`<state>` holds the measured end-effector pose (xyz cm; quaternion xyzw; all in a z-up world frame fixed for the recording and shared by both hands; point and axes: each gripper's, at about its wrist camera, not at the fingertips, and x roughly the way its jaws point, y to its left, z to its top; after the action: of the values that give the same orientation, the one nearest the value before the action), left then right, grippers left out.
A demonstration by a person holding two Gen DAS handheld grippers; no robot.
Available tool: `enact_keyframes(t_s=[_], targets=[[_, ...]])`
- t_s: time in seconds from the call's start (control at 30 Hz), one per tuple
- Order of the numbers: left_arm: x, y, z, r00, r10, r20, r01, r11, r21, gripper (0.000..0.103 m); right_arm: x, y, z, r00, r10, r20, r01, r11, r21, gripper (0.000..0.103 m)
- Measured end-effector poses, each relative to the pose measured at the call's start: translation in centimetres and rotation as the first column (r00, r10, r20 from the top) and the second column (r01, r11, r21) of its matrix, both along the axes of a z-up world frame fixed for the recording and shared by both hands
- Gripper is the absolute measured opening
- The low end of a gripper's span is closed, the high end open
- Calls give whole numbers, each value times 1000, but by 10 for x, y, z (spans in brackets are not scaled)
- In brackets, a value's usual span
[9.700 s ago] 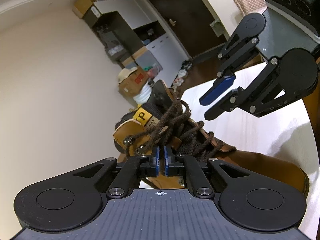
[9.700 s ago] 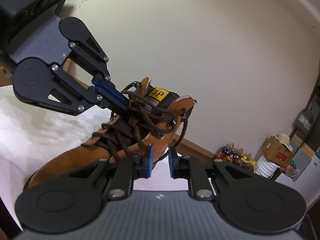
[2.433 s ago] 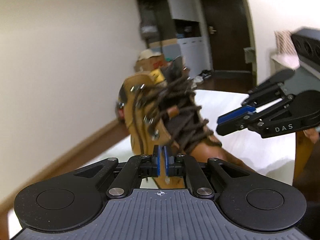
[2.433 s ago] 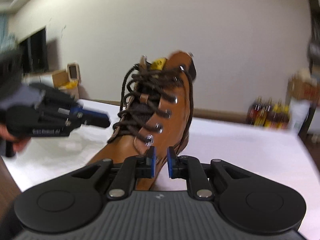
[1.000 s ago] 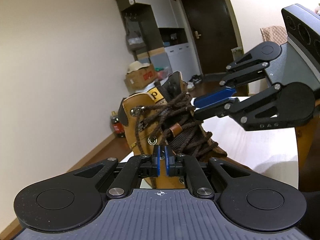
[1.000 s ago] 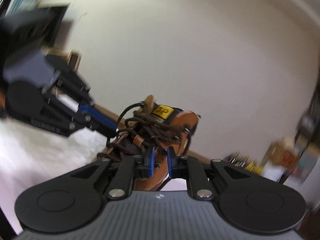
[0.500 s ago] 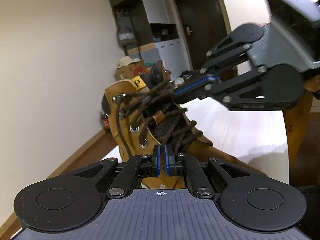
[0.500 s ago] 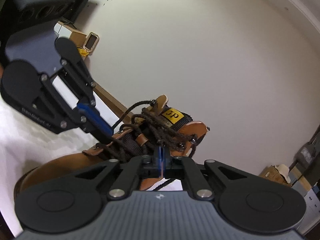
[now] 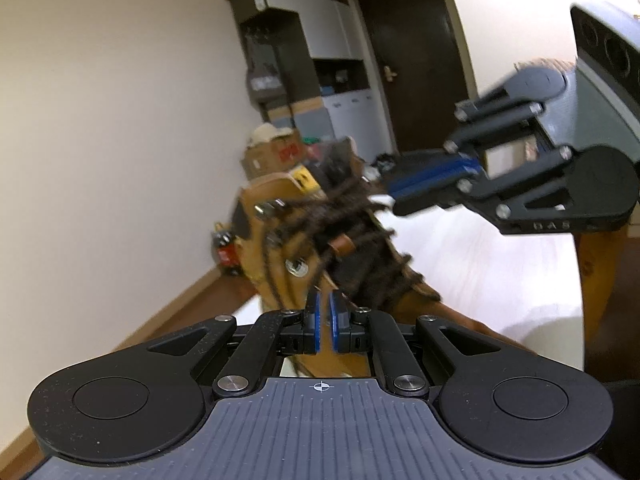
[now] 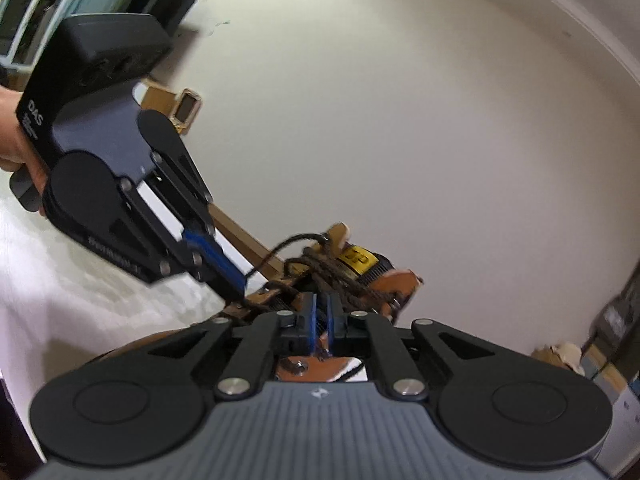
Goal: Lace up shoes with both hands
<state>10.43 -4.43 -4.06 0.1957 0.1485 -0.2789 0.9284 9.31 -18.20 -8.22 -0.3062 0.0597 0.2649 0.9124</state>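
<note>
Hand [image 10: 12, 136], seemingly gripping left tool [image 10: 234, 280], only right-view.

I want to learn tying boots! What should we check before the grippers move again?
1. Tan leather boot rests on the white table: ok.
2. Left gripper pinches the dark brown lace: ok.
3. Right gripper at the boot's top, jaws just been opening, narrow gap; lace between them: cannot tell.
4. Grippers apart, not bumping: ok.
5. Top hooks all laced: cannot tell, too blurred.
</note>
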Motion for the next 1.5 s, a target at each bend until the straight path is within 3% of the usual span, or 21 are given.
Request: enact_keyframes(t_s=[0.5,0.6,0.8,0.97,1.33,1.47,1.5], targets=[[22,-21,12,998,-23,64,18,997,75,12,18,-20,-15,993,-86,-79,91,994,59,8],[24,-26,10,997,-37,61,30,994,104,2,18,-21,-17,993,-88,-83,94,994,60,8],[16,-25,17,996,-70,63,69,997,21,2,17,-26,-18,991,-98,-91,106,991,77,8],[27,-15,10,998,-25,49,24,1000,14,2,21,-26,-18,989,-96,-114,108,989,103,8],[16,-31,10,995,-74,62,68,994,89,2,21,-15,-7,996,-56,-67,63,992,106,12],[14,-32,9,995,-74,65,66,991,115,3,34,-21,0,983,-25,-181,65,973,221,12],[13,-33,10,995,-74,70,66,990,122,3,35,-20,1,984,-35,-175,74,973,220,12]])
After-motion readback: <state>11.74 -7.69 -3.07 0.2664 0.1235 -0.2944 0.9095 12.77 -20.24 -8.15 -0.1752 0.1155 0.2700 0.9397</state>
